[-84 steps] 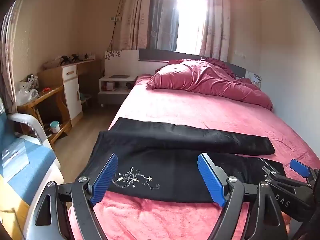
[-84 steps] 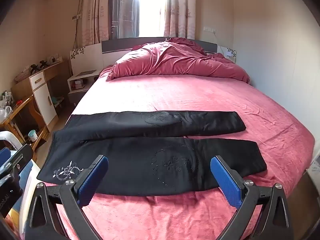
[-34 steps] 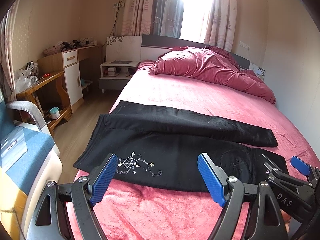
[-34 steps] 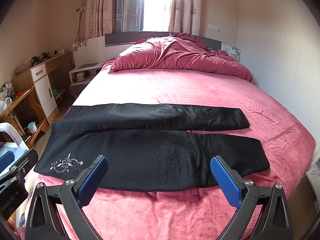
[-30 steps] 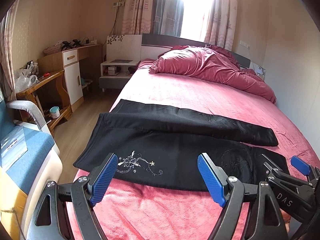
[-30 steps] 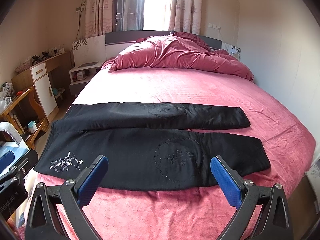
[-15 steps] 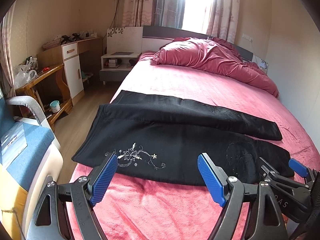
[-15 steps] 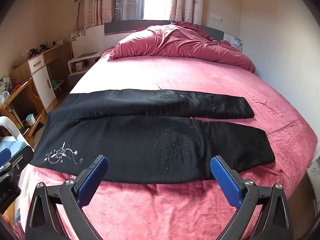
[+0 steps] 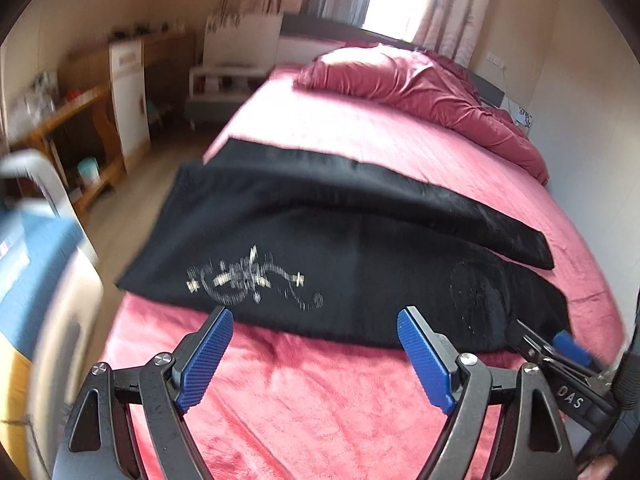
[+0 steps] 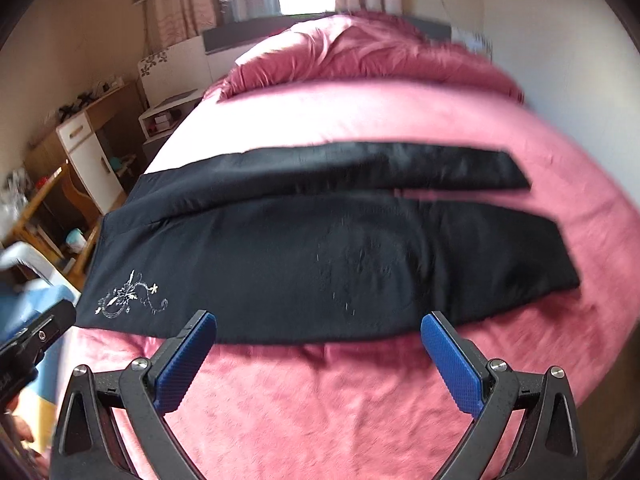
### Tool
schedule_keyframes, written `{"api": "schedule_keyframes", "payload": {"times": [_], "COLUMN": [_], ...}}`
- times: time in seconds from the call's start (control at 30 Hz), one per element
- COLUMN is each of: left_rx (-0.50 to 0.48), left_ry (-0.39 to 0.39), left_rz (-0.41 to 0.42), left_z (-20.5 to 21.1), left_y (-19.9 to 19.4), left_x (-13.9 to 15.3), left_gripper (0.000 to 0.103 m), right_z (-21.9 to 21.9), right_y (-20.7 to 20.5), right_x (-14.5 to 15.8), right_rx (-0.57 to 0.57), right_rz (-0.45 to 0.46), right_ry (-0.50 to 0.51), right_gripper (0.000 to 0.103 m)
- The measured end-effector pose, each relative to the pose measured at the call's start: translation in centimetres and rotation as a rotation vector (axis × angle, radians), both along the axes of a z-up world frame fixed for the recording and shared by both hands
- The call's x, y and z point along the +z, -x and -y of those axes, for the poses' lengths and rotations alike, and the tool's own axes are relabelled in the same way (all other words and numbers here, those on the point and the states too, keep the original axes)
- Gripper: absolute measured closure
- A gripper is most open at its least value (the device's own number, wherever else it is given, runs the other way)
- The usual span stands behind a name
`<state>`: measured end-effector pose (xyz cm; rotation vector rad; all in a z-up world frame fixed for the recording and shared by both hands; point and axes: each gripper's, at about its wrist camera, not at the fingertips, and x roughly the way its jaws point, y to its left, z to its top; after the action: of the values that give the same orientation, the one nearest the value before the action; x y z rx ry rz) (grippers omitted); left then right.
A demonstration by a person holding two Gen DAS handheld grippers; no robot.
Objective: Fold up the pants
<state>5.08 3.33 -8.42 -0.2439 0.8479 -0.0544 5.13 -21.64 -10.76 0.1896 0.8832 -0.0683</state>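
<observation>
Black claw (image 9: 560, 354) lettered "DAS"

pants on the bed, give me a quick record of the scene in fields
garment: black pants, spread flat, both legs apart
surface: pink bed
decoration: white embroidery near the waist end
left gripper: open, above the bed, just short of the near edge of the pants
right gripper: open, also just short of that edge
folding: not yet begun
background: rumpled duvet at the headboard

left claw (image 9: 310, 322) spread wide, empty, right claw (image 10: 318, 326) spread wide, empty, side by side
</observation>
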Motion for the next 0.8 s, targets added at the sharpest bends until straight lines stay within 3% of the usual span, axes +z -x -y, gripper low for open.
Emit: {"api": "schedule_keyframes", "payload": {"times": [0.1, 0.27, 0.33, 0.4, 0.47, 0.57, 0.8], "left_rx": [-0.001, 0.091, 0.151, 0.209, 0.282, 0.351, 0.356], "left_ry": [0.102, 0.146, 0.159, 0.221, 0.286, 0.313, 0.372], "left_rz": [-0.085, -0.184, -0.205, -0.211, -0.232, -0.258, -0.281], "left_z": [-2.3, -6.7, -9.2, -12.3, -15.2, -18.0, -18.6], "left_y": [-1.0, -1.8, -1.8, -1.8, -1.9, -2.7, -6.1], "left_x": [-2.5, -6.3, -7.4, -8.5, -9.5, -10.3, -11.7], "left_gripper": [0.012, 0.012, 0.014, 0.014, 0.026, 0.047, 0.051], "right_z": [2.1, 7.0, 10.1, 12.8, 16.0, 19.1, 26.1], "right_y": [0.3, 1.3, 1.7, 2.0, 2.8, 3.5, 4.8], "right_x": [-1.9, -4.5, -5.6, -6.7, -7.7, -8.1, -8.0], "right_rx": [-0.029, -0.119, -0.167, -0.233, -0.317, -0.387, -0.542], "right_rz": [-0.037, -0.081, -0.107, -0.138, -0.136, -0.118, -0.034], "right_ry": [-0.065, -0.185, -0.323, -0.411, -0.454, -0.495, -0.549], "right_gripper": [0.000, 0.000, 0.000, 0.000, 0.003, 0.010, 0.033]}}
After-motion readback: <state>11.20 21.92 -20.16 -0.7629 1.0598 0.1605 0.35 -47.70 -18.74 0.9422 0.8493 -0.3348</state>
